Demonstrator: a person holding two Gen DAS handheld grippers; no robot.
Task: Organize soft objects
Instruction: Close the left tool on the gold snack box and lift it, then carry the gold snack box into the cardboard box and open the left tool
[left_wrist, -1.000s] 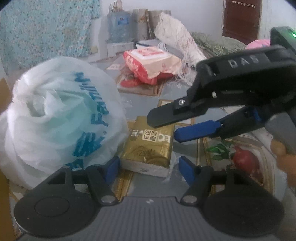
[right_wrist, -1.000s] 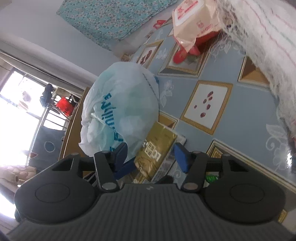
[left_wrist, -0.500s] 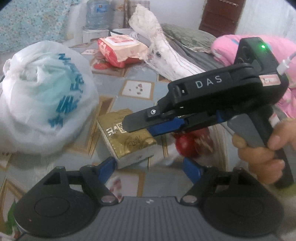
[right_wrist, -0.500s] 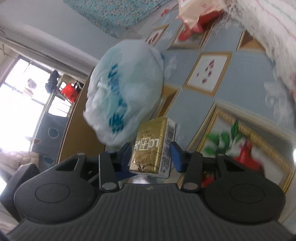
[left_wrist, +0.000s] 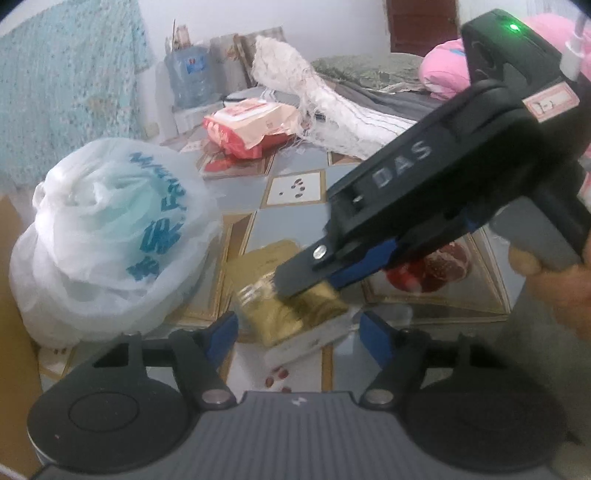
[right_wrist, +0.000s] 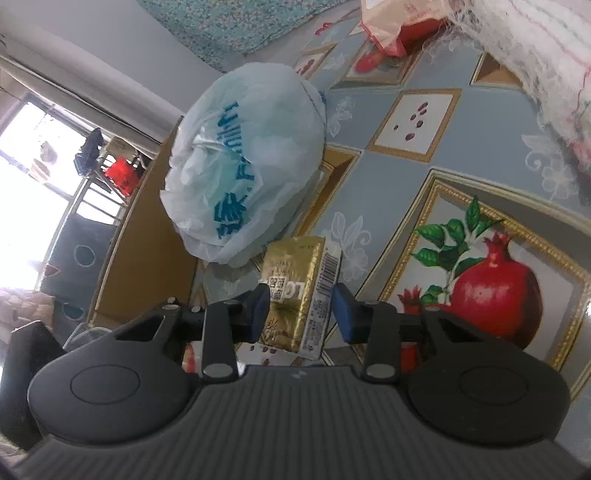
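A gold tissue pack (left_wrist: 291, 314) (right_wrist: 295, 291) lies tilted on the patterned tablecloth, just right of a stuffed white plastic bag (left_wrist: 110, 240) (right_wrist: 243, 166). My right gripper (right_wrist: 301, 310) (left_wrist: 310, 284) comes in from the right with its jaws closing on the pack. Its blue pads touch both sides and the gold wrapper crumples. My left gripper (left_wrist: 297, 332) is open with its jaws closing a little. The pack's near end sits between its fingers, untouched by them.
A red-and-pink soft pack (left_wrist: 251, 125) (right_wrist: 395, 22) and a white fringed cloth (left_wrist: 325, 107) (right_wrist: 535, 55) lie farther back. A pink blanket (left_wrist: 443, 70) and a water bottle (left_wrist: 188, 77) stand behind. The table's wooden edge (right_wrist: 147, 240) runs left of the bag.
The right gripper's jaws have narrowed onto the gold pack, which has shifted away from the bag and tilted. The left view has swung and drawn closer to the pack.
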